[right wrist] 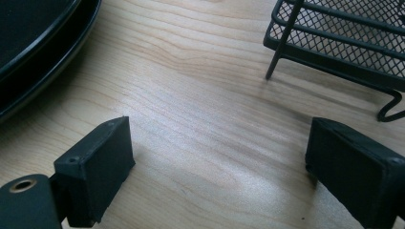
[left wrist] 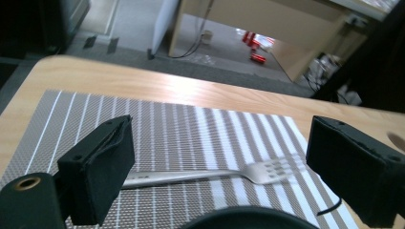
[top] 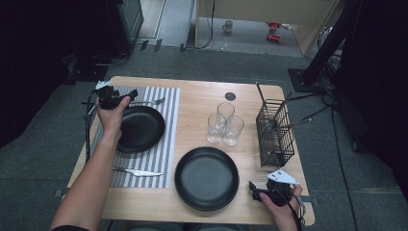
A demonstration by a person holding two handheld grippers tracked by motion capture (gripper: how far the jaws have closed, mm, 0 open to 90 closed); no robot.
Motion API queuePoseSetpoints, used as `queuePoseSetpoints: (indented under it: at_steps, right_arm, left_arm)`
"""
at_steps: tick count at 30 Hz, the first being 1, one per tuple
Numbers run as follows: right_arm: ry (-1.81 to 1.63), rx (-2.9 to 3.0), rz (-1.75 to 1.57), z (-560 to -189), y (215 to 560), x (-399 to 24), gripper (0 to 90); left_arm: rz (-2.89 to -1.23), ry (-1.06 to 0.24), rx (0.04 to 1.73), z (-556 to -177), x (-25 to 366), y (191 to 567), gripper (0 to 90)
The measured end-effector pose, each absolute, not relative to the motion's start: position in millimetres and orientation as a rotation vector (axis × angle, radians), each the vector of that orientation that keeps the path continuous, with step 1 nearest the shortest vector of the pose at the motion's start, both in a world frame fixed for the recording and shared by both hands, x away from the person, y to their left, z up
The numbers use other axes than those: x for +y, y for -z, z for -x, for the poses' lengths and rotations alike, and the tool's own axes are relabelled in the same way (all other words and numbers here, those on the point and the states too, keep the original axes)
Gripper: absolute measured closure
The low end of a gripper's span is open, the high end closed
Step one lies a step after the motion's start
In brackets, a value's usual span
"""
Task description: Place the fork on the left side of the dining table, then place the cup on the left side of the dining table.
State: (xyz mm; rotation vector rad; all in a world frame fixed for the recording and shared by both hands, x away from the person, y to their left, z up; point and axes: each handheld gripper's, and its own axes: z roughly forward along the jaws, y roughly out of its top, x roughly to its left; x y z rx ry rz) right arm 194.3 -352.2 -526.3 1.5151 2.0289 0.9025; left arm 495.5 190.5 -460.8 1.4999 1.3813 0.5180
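My left tongs (left wrist: 215,157) stand wide apart above the striped placemat (left wrist: 191,129), holding nothing; the fork (left wrist: 210,175) lies flat on the mat between and beneath them, untouched, just beyond the rim of the black plate (top: 142,127) there. My right tongs (right wrist: 219,167) are also spread wide and empty, low over bare tabletop (right wrist: 200,86), with the second black plate (right wrist: 38,43) to one side and the wire cutlery basket (right wrist: 344,38) ahead.
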Motion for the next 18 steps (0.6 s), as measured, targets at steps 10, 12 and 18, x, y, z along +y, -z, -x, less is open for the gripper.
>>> queuePoseSetpoints:
  at_steps: [10,12,18]
  right_arm:
    - [-0.895,2.021,-1.527,-194,526,-349,7.4]
    - [-0.901,2.033,-1.514,-194,526,-347,6.9]
    - [-0.97,1.982,-1.542,-188,523,-344,4.2]
  left_arm:
    - [-1.551,-0.505,1.285,-461,191,449,9.5]
    - [-1.562,-0.506,1.276,-454,192,447,9.5]
    - [-1.584,-0.512,1.248,-438,190,439,9.5]
